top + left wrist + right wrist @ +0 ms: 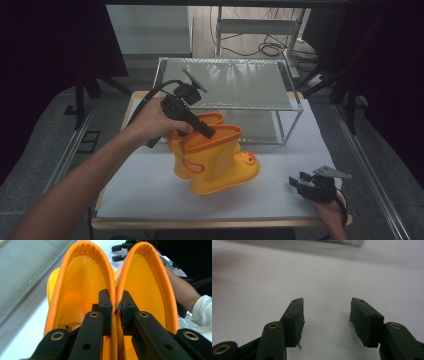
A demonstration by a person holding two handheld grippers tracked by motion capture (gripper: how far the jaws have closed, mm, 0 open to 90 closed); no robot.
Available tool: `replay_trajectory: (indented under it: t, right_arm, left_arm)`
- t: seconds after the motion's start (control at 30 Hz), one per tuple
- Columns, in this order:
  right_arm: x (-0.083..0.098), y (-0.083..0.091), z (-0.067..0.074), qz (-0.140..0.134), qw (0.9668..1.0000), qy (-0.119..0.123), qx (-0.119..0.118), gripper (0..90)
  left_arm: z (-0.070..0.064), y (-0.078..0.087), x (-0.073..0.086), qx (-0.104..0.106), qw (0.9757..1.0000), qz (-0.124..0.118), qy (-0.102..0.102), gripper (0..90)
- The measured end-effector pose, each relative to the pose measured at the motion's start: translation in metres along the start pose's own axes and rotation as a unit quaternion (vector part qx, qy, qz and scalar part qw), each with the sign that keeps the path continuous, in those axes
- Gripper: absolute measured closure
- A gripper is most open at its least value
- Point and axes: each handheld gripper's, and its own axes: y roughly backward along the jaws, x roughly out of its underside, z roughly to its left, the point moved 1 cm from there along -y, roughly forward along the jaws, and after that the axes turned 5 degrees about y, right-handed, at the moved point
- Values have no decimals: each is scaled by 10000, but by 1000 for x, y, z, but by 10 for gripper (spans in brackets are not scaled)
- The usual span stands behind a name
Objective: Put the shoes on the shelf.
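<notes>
The left gripper has its jaws clamped on the two touching inner walls of the yellow boots, tilted at mid-surface before the glass shelf. Lift evenly, keeping both cuffs pinched. The right gripper rests, jaws apart, empty.

Left gripper: black body, thick black cable trailing off, grey plate on top; black arms with brass-ringed rivet holes, matte pads with worn edges. Right gripper: dark jaws, brass rivets, pad tape frayed at the corners, grey three-cornered plate. Forearms bare; white sleeve near the right wrist.
</notes>
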Motion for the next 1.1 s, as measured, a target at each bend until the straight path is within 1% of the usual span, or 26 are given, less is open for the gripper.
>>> replay_trajectory:
  t: [0.13,0.2,0.23,0.3,0.33,0.4,0.43,0.53,0.6,0.67,0.7,0.73,0.97,1.1]
  right_arm:
    - [1,0,-2,-5,10000,-29,20,444]
    - [1,0,-2,-5,10000,-38,23,444]
    - [1,0,-3,-7,10000,-52,24,444]
    - [1,0,-3,-8,10000,-52,25,445]
    - [1,0,-3,-9,10000,-50,25,444]
    - [1,0,-3,-10,10000,-52,26,444]
    - [1,1,-3,-12,10000,-56,28,445]
    - [2,0,-4,-20,10000,-56,39,445]
    - [2,0,-5,-3,10000,-64,36,445]
    - [2,0,-4,-1,10000,-53,27,444]
    - [2,0,-4,-11,10000,-62,32,445]
    - [1,0,-4,-12,10000,-52,35,445]
    - [2,1,-5,-9,9999,-99,45,445]
    - [2,1,-5,-23,9999,-105,52,445]
  left_arm:
    - [-4,5,-7,73,9999,-74,-12,824]
    - [-8,7,-12,86,9999,-96,-47,824]
    - [-11,9,-18,89,9999,-104,-102,824]
    - [-13,11,-21,86,9998,-112,-122,824]
    - [-17,14,-26,99,9998,-125,-147,824]
    - [-20,18,-32,83,9996,-159,-196,824]
    - [-20,18,-32,83,9996,-159,-196,824]
    - [-24,25,-41,57,9995,-215,-238,824]
    - [-27,32,-52,10,9994,-249,-256,825]
    - [-27,33,-54,-2,9994,-259,-235,825]
    - [-27,35,-57,-2,9993,-310,-203,825]
    - [-27,37,-61,40,9992,-345,-194,825]
    - [-33,46,-72,-32,9987,-438,-274,825]
    - [-39,50,-81,-56,9985,-449,-314,825]
